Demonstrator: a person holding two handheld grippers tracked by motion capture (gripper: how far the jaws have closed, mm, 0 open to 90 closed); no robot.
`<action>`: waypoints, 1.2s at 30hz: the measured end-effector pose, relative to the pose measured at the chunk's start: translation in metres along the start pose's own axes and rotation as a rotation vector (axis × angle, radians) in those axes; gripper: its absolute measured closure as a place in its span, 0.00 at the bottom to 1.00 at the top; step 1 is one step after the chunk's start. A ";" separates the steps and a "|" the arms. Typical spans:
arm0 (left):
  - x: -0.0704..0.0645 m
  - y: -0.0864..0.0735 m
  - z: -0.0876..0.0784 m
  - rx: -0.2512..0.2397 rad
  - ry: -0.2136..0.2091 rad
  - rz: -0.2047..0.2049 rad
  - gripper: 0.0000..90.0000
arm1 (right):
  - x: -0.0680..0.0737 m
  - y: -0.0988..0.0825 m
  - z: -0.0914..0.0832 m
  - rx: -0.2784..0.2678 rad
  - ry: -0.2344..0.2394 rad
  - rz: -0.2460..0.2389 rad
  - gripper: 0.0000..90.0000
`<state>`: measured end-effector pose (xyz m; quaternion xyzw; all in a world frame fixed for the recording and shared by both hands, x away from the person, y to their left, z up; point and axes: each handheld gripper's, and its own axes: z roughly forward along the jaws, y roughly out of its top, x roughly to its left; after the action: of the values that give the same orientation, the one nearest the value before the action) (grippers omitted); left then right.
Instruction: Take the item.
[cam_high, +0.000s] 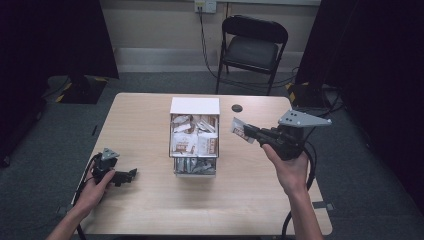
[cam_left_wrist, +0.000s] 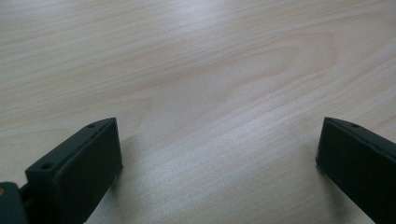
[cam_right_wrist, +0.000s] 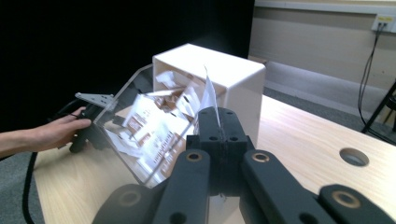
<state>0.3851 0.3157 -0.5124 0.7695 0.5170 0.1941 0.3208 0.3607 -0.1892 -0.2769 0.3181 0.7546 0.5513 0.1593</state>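
I carry a sachet (cam_high: 241, 130), clamped in my right gripper (cam_high: 250, 133), beside the clear sachet box (cam_high: 194, 142); next, lower it inside, while my left gripper (cam_high: 131, 174) rests wide on the surface (cam_high: 145, 200).

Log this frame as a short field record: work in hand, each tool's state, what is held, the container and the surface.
work in hand: a packet held beside the dispenser box
right tool: shut on the packet, raised off the table to the right of the box
left tool: jaws open, nothing between them, low over the table at the left
dispenser box: white top, clear tilted-out drawer full of packets
surface: light wooden table
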 end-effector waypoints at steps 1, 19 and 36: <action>0.000 0.000 0.000 0.000 0.000 0.000 0.00 | -0.001 -0.002 0.000 0.003 -0.005 0.004 1.00; 0.000 0.000 0.000 0.001 0.000 0.002 0.00 | -0.016 -0.028 0.011 0.097 -0.045 0.036 1.00; 0.000 0.000 0.000 0.000 0.000 0.000 0.00 | -0.024 -0.050 0.023 0.150 -0.051 0.061 1.00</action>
<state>0.3851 0.3157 -0.5124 0.7694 0.5171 0.1942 0.3209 0.3776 -0.1976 -0.3344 0.3657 0.7796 0.4894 0.1374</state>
